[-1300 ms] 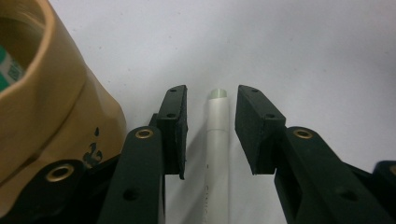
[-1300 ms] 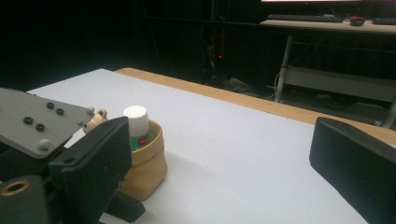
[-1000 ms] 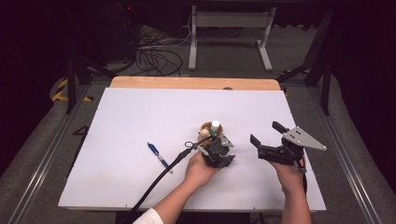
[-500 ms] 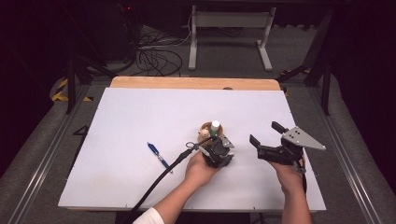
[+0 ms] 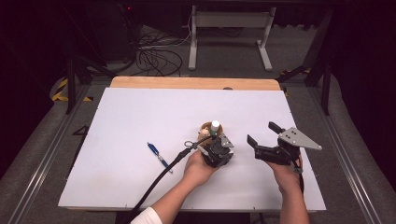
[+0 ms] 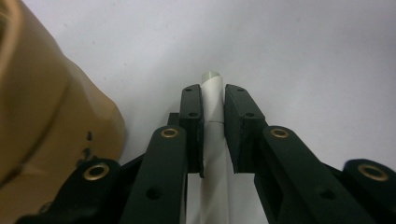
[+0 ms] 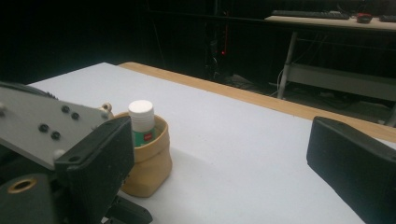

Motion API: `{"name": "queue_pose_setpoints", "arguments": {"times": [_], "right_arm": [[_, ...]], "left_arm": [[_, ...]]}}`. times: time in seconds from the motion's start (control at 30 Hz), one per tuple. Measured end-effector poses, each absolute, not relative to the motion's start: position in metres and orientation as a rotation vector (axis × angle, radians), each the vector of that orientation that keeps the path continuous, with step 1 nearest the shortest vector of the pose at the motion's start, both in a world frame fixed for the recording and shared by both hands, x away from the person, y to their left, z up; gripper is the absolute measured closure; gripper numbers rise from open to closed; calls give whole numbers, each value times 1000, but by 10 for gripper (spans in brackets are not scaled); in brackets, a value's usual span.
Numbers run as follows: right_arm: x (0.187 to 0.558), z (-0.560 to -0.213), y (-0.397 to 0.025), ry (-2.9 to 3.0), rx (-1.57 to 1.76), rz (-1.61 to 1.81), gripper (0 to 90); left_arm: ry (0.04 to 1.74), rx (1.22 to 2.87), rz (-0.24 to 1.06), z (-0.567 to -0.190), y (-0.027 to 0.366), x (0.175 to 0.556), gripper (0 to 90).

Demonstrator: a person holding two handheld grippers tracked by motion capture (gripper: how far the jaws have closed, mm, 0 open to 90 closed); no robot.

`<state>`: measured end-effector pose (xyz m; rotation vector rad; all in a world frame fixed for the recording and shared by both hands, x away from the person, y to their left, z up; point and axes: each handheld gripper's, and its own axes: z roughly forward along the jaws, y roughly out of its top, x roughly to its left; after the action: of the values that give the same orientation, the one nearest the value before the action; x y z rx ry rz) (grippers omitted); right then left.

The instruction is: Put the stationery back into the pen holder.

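The left claw (image 5: 214,145) is closed on a slim white cylindrical stick (image 6: 212,135), seemingly a rolled paper or plastic stem, gripped between both jaws with its tip standing just proud of them. In the left gripper view the stick lies just beside the small tan soft-sided pouch (image 5: 209,131), which stands on the white worktop (image 5: 140,112) and serves here as the landmark. In the high view the left claw sits directly at the near side of the pouch, touching or almost touching it. A white-capped bottle with a green label (image 7: 140,121) stands upright inside the pouch. The right claw (image 5: 262,139) hovers to the right of the pouch, well apart from it, jaws spread wide and holding nothing. A blue pen (image 5: 156,153) lies on the worktop to the left of the pouch, untouched. Judgement on handling: the stick appears light and thin, likely to bend or crush under excess pressure and to pivot if held at one end; a grip near mid-length with modest force is advisable. The pouch looks pliable and light, liable to tip or slide if nudged. Limits of inspection: the lower end of the stick is cut off by the frame edge, its material cannot be confirmed, and the pouch's remaining contents are hidden by its wall and the left claw.
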<state>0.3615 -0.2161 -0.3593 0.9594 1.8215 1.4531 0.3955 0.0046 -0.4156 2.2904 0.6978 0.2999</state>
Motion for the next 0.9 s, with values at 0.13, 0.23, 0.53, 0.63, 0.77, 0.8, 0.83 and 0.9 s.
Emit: {"name": "queue_pose_setpoints", "arguments": {"times": [0.13, 0.23, 0.53, 0.63, 0.77, 0.8, 0.83, 0.9], "right_arm": [[362, -361, -206, 1840, 936, 1451, 98], [362, -362, -201, 1846, 923, 1452, 104], [361, -362, -196, 1873, 894, 1529, 158], [361, -363, -192, 1900, 877, 1546, 178], [362, -366, -182, 1953, 831, 1560, 216], [362, -366, -180, 1962, 827, 1561, 226], [362, -368, -175, 1987, 817, 1570, 242], [362, -369, -170, 2012, 804, 1569, 256]], "left_arm": [[674, 2252, 323, -401, 12, 391, 782], [661, 2212, 341, -392, 19, 387, 782], [669, 2102, 337, -371, 44, 383, 782], [667, 2077, 344, -365, 52, 382, 782], [677, 2045, 356, -359, 63, 381, 782], [683, 2030, 357, -358, 66, 381, 782], [684, 2025, 358, -357, 68, 380, 782], [686, 2005, 361, -355, 72, 379, 782]]}}
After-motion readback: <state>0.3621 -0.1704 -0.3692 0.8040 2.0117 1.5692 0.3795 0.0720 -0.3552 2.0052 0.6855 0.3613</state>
